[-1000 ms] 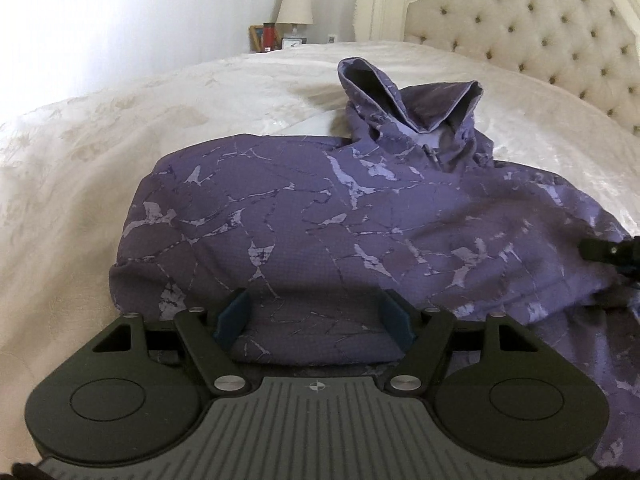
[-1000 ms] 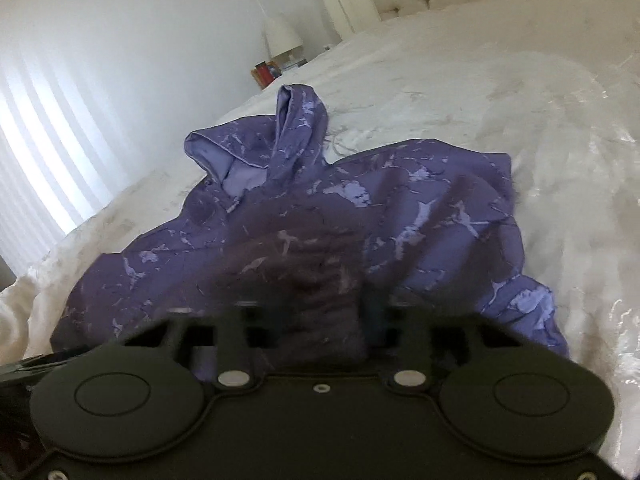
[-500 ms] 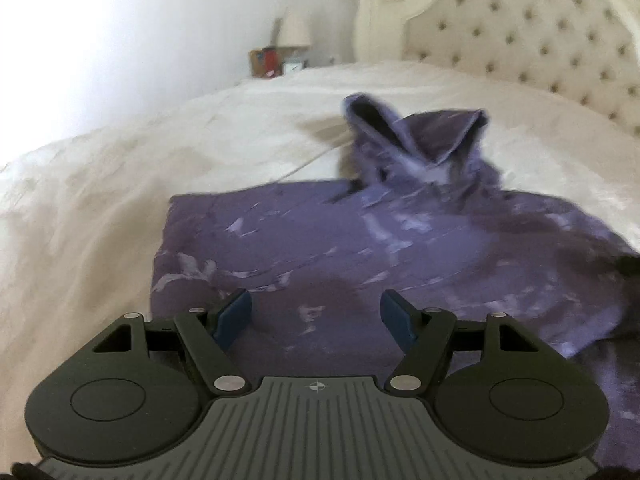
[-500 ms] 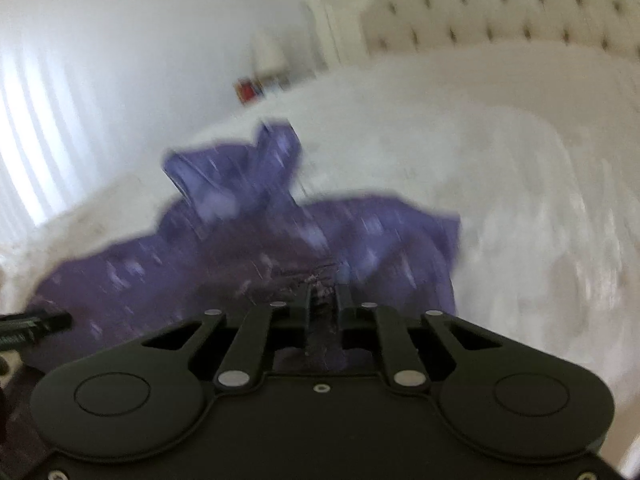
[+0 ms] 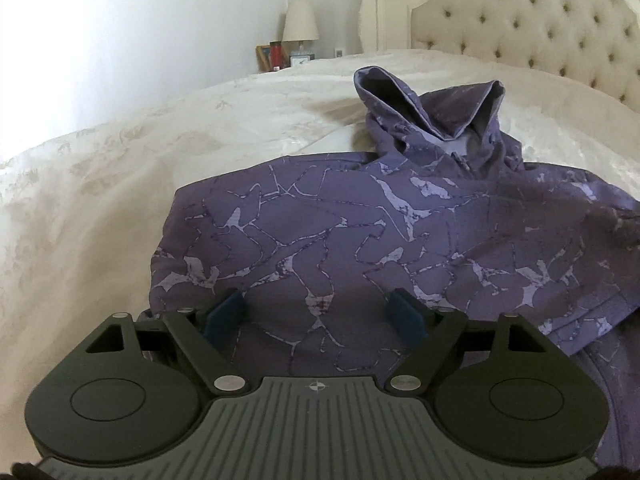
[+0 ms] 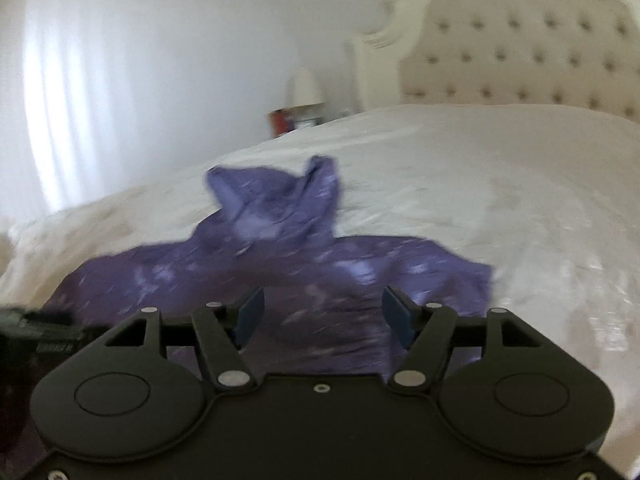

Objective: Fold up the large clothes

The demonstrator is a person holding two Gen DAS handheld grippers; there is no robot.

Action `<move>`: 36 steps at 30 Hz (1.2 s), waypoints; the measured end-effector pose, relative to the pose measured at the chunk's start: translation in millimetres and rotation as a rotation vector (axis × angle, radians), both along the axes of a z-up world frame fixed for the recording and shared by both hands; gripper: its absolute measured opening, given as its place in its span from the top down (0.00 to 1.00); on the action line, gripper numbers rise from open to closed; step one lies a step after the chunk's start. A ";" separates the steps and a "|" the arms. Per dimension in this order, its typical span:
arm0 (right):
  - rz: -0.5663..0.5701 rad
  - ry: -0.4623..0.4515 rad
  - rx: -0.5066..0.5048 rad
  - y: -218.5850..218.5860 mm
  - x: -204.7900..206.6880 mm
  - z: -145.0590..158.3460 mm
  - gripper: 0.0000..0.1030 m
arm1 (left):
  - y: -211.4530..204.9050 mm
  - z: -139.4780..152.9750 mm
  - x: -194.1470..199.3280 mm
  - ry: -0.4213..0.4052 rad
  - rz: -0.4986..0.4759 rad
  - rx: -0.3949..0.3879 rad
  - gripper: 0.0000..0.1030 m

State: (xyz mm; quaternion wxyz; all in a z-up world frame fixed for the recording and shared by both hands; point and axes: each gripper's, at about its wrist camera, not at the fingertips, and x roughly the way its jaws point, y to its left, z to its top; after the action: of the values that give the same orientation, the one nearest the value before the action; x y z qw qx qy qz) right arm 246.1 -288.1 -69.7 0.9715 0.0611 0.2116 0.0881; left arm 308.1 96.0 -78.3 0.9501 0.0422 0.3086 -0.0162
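A purple hoodie (image 5: 360, 240) with a pale cracked pattern lies flat on the bed, its hood (image 5: 432, 112) standing up at the far end. My left gripper (image 5: 316, 312) hovers low over the hoodie's near part. Its jaws are opening and the cloth lies under the gap, not pinched. The right wrist view is blurred; there the hoodie (image 6: 300, 272) spreads ahead with the hood (image 6: 280, 196) behind. My right gripper (image 6: 324, 314) is over the near cloth, jaws opening, and the blue pads (image 6: 250, 314) press on nothing.
A cream bedcover (image 5: 120, 184) surrounds the hoodie on all sides. The tufted headboard (image 5: 520, 20) stands at the far right. A nightstand with a lamp (image 5: 300, 24) is beyond the bed. A dark tool part (image 6: 36, 328) shows at the left edge of the right wrist view.
My right gripper, shut on a fold of the hoodie half a second ago, has opened, let the cloth go and risen. The left jaws have spread a little wider.
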 end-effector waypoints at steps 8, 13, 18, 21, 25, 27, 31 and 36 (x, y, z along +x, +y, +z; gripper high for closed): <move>0.076 0.195 0.035 3.7 23.7 -33.4 0.33 | 0.1 -1.0 -0.3 -0.005 -0.002 -0.006 0.22; 0.095 0.182 0.052 1.9 20.1 -34.1 0.27 | 0.4 -1.2 0.1 -0.005 -0.004 -0.010 0.21; 0.169 0.172 -0.007 18.3 14.5 -37.1 0.02 | 0.0 -0.5 0.4 0.000 -0.013 -0.008 0.16; 0.168 0.176 -0.081 31.1 14.6 -38.1 0.01 | -3.3 -0.9 2.4 0.012 -0.038 0.000 0.06; 0.171 0.183 -0.075 30.8 16.4 -39.6 0.01 | -6.4 -2.2 4.5 0.024 -0.059 0.010 0.00; 0.174 0.187 -0.069 29.1 16.9 -39.8 0.01 | -7.6 -2.7 4.3 0.022 -0.056 0.015 0.00; 0.173 0.203 -0.117 35.8 17.5 -39.5 0.01 | -9.4 -3.0 4.4 0.018 -0.055 0.021 0.00; 0.183 0.251 -0.211 47.5 18.6 -32.8 0.01 | -8.1 1.3 3.0 0.032 -0.063 0.021 0.02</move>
State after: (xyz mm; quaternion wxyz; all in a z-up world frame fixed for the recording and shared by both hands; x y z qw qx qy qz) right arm 264.8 -240.5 -102.5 0.9263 -0.0500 0.3441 0.1452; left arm 311.1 88.0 -77.0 0.9436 0.0615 0.3224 -0.0437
